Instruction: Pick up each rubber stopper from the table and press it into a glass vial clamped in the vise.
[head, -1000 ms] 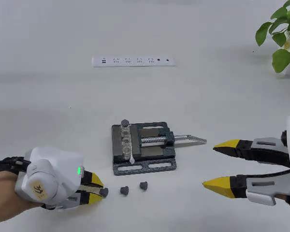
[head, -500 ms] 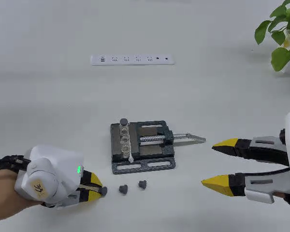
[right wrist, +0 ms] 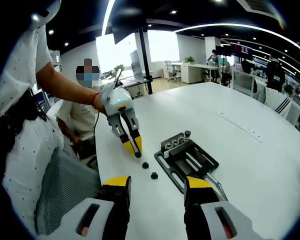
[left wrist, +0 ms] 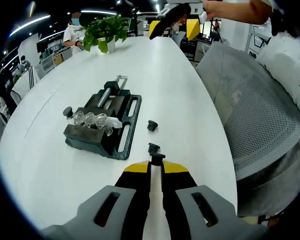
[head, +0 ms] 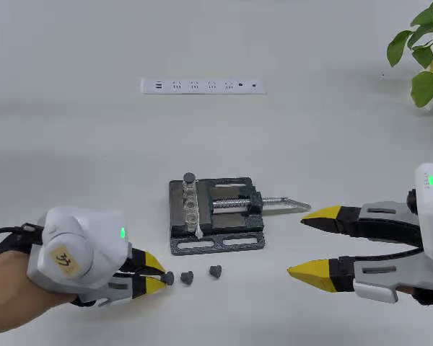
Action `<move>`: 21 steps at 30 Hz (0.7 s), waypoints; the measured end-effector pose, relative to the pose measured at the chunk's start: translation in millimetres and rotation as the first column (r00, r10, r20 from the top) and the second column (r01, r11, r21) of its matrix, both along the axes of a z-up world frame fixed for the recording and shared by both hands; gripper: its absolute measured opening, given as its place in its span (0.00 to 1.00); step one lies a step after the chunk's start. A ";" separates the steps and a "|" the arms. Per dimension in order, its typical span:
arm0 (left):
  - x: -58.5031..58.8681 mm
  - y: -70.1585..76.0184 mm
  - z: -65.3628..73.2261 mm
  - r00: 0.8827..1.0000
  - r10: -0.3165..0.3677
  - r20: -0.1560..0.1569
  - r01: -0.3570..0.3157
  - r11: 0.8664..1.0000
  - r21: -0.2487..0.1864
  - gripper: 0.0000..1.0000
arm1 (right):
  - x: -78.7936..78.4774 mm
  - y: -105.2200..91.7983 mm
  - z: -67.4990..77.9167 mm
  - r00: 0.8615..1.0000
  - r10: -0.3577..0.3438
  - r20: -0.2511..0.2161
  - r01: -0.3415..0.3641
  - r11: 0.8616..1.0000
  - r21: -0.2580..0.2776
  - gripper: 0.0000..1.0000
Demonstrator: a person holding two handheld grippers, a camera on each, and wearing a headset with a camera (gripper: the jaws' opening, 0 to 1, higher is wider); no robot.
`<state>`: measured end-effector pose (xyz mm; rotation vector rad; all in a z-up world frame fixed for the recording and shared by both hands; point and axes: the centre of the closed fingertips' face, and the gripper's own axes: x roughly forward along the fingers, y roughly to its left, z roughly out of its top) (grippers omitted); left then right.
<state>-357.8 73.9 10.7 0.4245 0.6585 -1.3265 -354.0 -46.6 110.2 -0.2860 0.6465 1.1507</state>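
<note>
Rubber stopper (left wrist: 157, 158), pinched at the very tips of the left gripper (left wrist: 156, 166), may squirt free if lifted; the right gripper (head: 297, 245) hangs with jaws apart.

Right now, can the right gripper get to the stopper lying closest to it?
Probably yes. The right gripper is open, and bare table lies between its fingers and that stopper; the vise stands off to one side.

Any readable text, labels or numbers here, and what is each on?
Tan round sticker on the left gripper's white housing: handwritten mark, perhaps "35", too unclear to confirm.
Long white power strip: markings too small to read.
No other text legible.
</note>
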 end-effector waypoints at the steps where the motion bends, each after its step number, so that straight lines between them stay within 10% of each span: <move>1: -0.7 -3.1 6.3 1.000 0.009 -0.007 -0.009 1.000 -0.019 0.04 | -0.2 2.8 1.8 1.000 0.007 0.001 -0.007 1.000 0.004 0.38; 10: -8.7 -30.9 66.4 0.988 0.093 -0.127 -0.115 0.976 -0.184 0.04 | -9.5 38.1 23.7 0.990 0.141 -0.005 -0.141 0.988 0.059 0.31; 21: -26.3 -53.2 107.0 0.973 0.090 -0.213 -0.141 0.961 -0.239 0.04 | -29.6 64.3 29.8 0.954 0.298 -0.017 -0.297 0.954 0.049 0.21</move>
